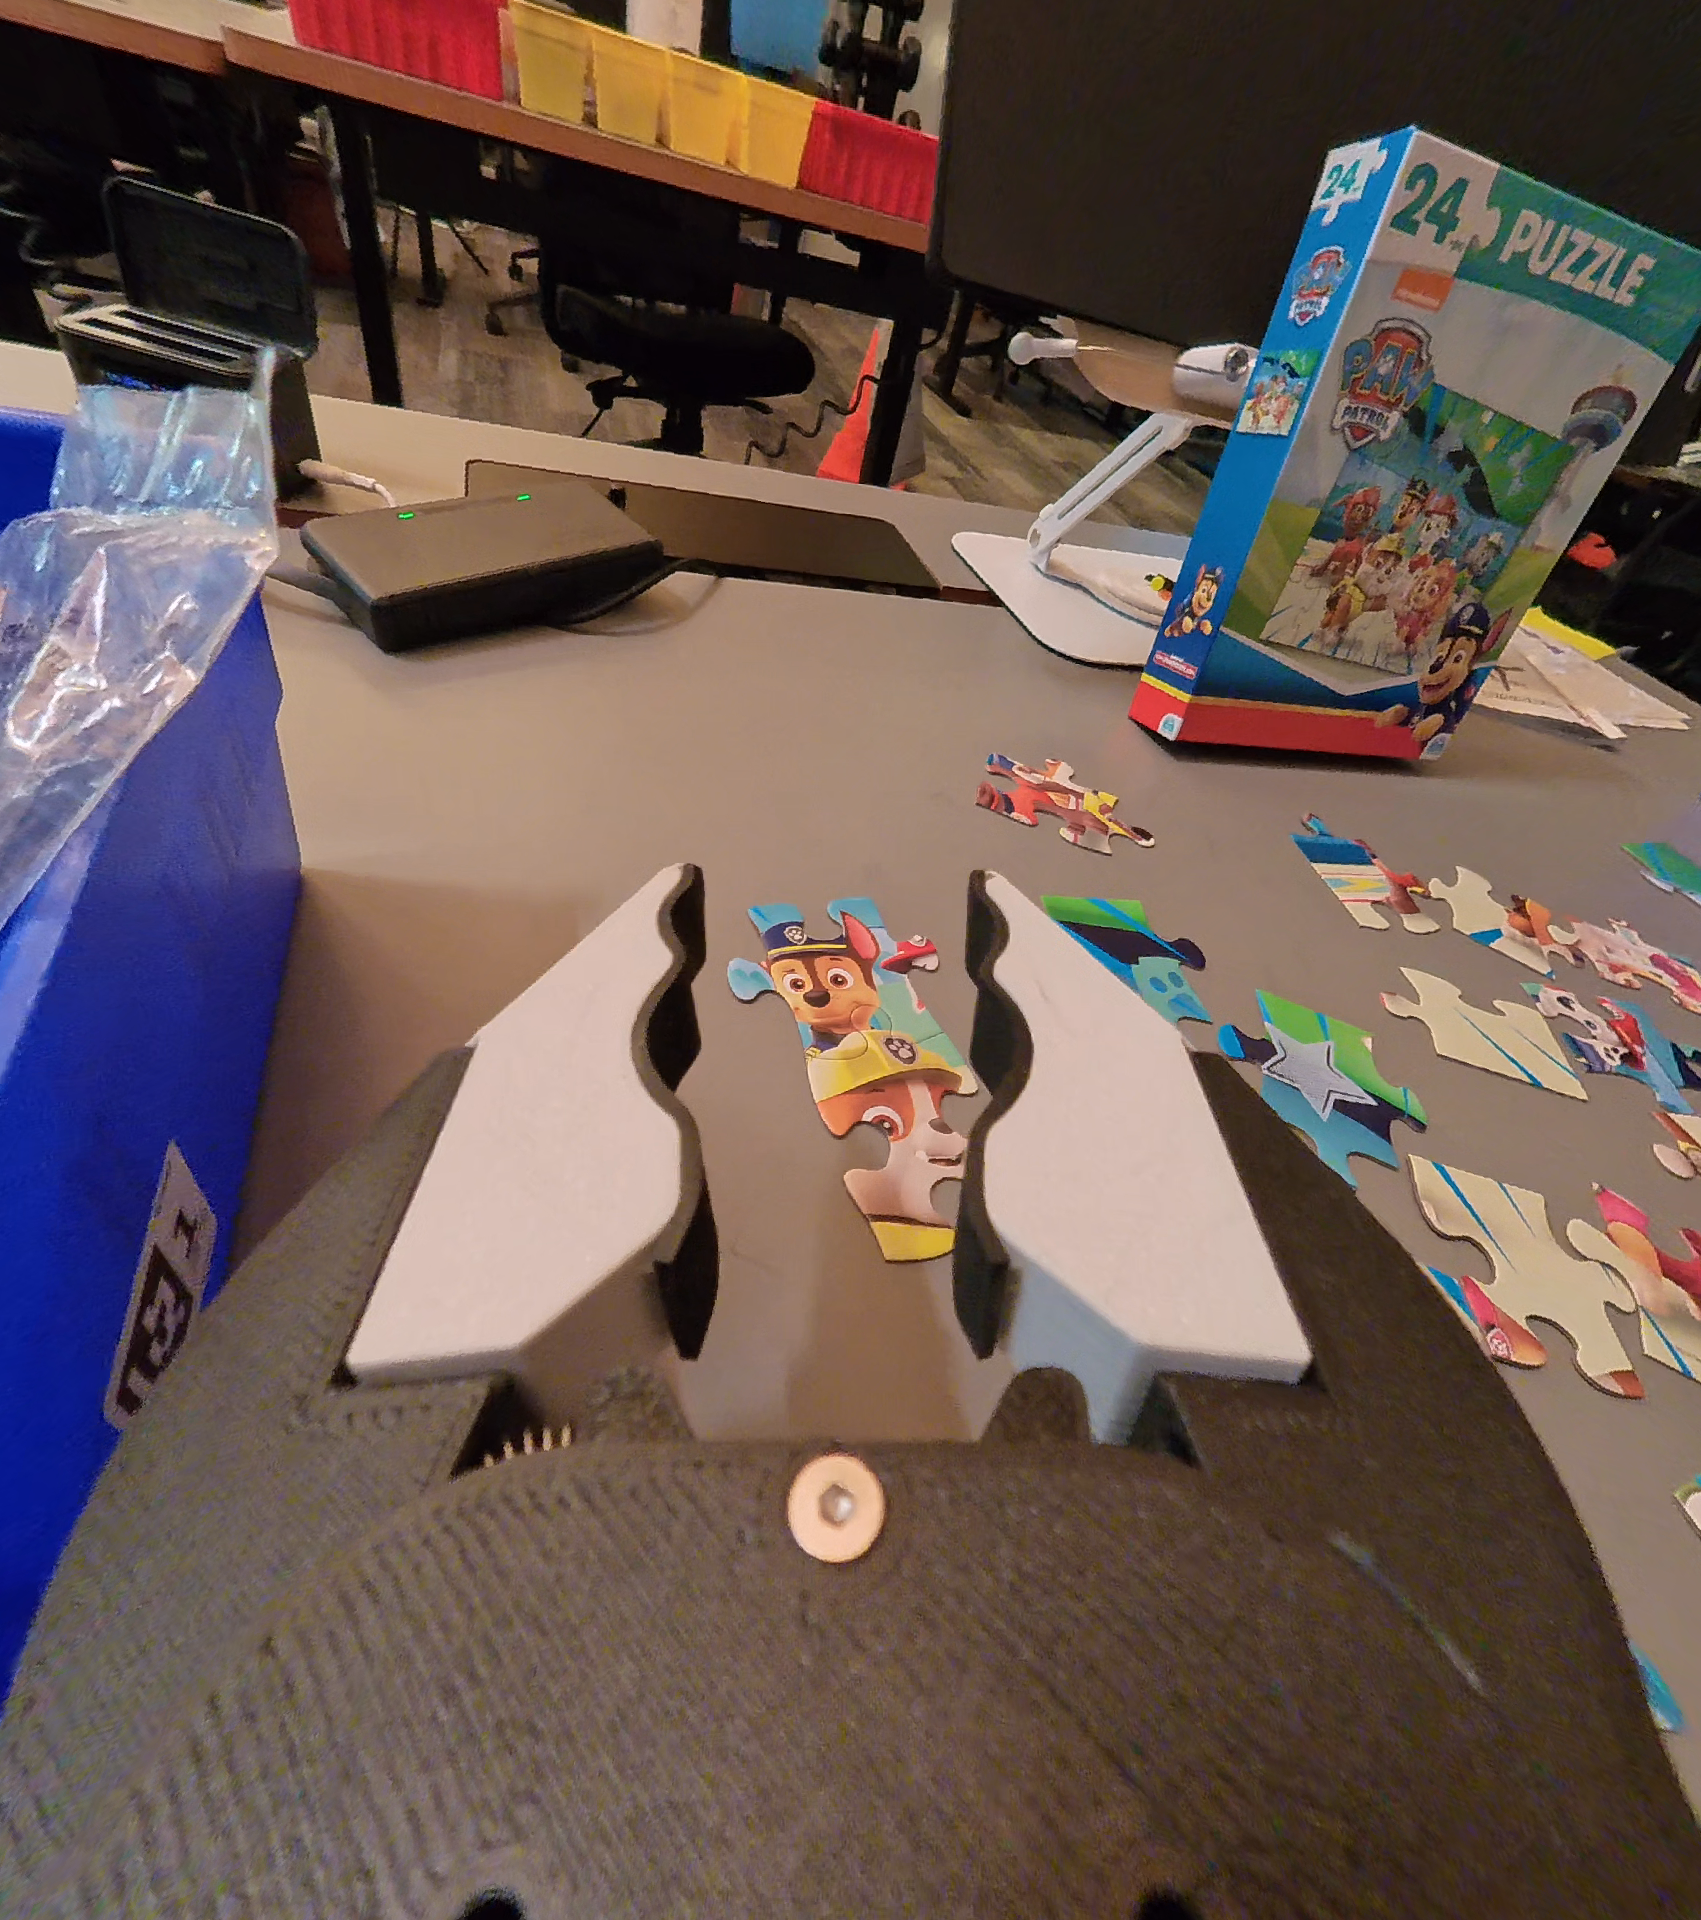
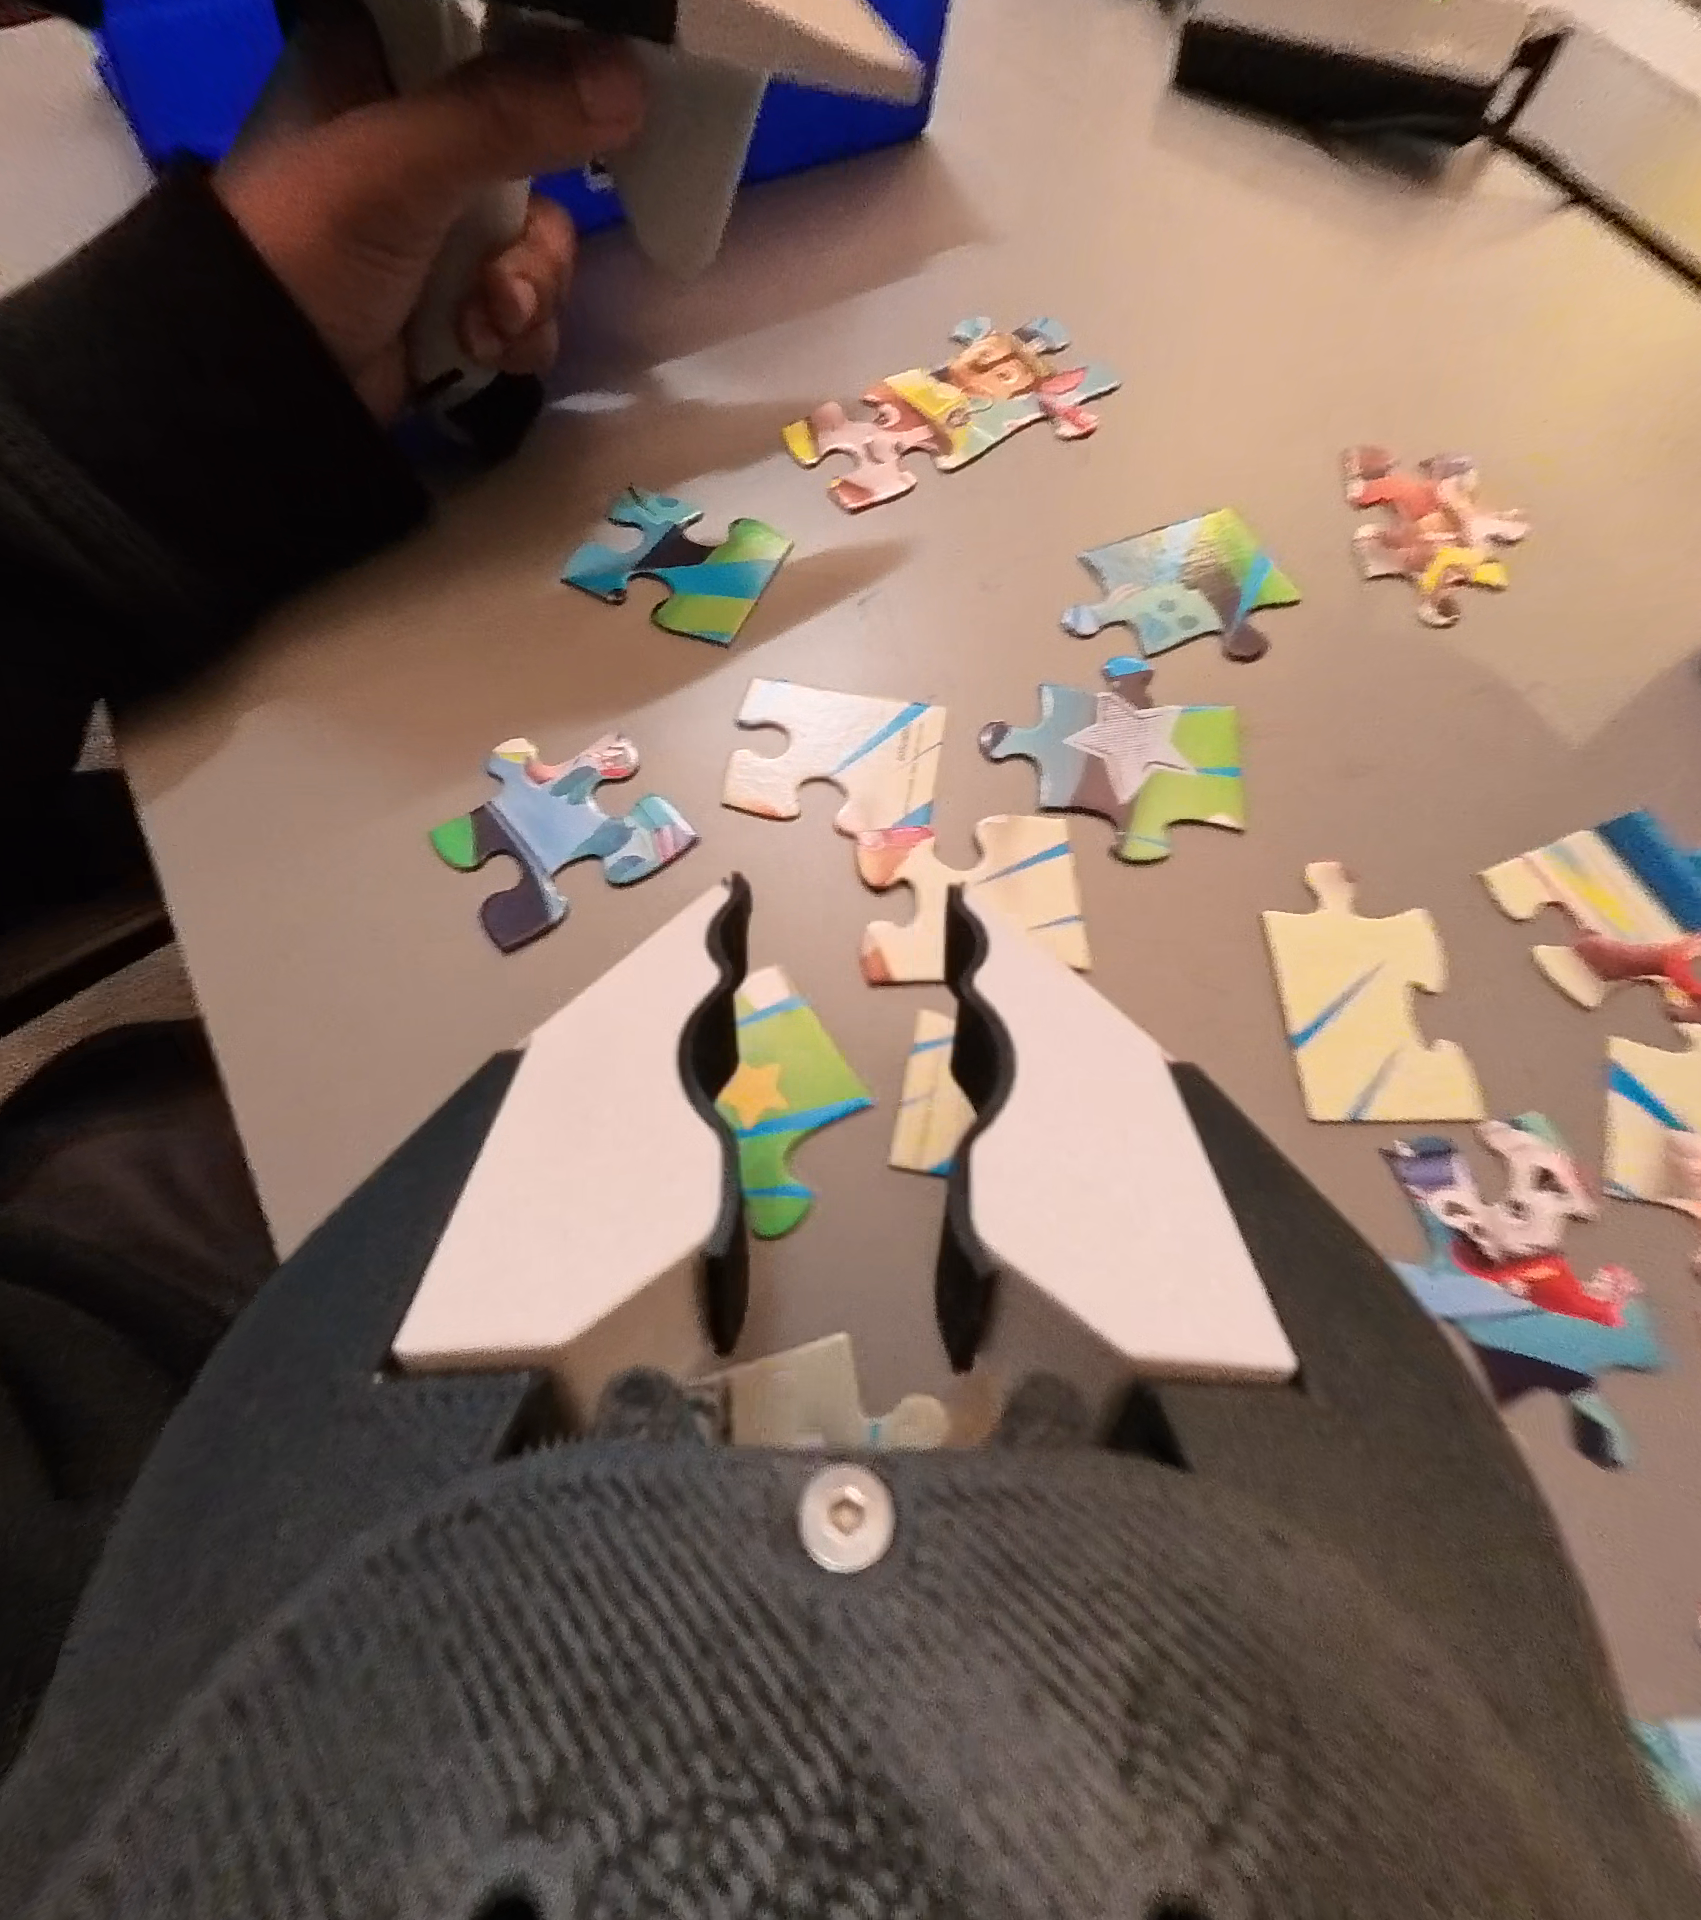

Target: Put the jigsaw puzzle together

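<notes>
The left gripper [image 1: 833, 883] hovers with fingers spread over joined puppy puzzle pieces [image 1: 856, 1049] on the grey bench [image 1: 617, 748]. The right gripper [image 2: 844, 894], fingers likewise spread, hangs above a green star piece [image 2: 784, 1101].

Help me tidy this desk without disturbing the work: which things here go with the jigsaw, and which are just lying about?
With the jigsaw:
- joined pup pieces, between the open left hand-held gripper fingers
- loose pieces on the grey table
- puzzle box
- right hand-held gripper, open above pieces

Lying about:
- blue bin with plastic bags
- black power box
- white stand
</notes>
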`<state>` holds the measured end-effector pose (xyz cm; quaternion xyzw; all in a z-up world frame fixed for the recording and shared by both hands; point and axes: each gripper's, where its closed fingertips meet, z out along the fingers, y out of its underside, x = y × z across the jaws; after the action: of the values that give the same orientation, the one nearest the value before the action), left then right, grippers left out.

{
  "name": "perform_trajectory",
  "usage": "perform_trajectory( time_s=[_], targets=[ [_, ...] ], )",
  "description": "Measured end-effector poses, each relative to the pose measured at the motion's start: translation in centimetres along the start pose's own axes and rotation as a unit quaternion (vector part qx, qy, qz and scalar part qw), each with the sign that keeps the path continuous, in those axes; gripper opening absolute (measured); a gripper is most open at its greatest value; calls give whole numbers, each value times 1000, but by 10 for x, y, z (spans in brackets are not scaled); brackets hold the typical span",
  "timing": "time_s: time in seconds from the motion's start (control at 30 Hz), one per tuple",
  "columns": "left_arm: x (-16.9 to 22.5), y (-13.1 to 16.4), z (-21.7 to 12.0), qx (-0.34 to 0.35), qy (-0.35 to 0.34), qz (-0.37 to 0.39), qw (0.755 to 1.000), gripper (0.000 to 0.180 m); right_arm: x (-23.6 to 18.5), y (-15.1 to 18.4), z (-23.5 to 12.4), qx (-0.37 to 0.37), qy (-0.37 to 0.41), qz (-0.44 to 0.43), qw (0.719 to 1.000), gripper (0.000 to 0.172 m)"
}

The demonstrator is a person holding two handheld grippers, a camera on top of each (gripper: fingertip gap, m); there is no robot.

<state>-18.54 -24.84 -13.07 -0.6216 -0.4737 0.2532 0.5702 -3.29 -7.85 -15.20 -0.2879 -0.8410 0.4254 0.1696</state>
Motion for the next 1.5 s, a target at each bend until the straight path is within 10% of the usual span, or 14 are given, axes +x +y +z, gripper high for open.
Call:
perform_trajectory(
  time_s=[0.53,1.5],
  targets=[
    [2,1,1,-5,-1,12,1000,45,47,-15,-46,113,11,121,986,36],
    [4,2,3,-10,5,7,1000,46,37,31,-14,-5,-29,146,989,59]
  ],
)
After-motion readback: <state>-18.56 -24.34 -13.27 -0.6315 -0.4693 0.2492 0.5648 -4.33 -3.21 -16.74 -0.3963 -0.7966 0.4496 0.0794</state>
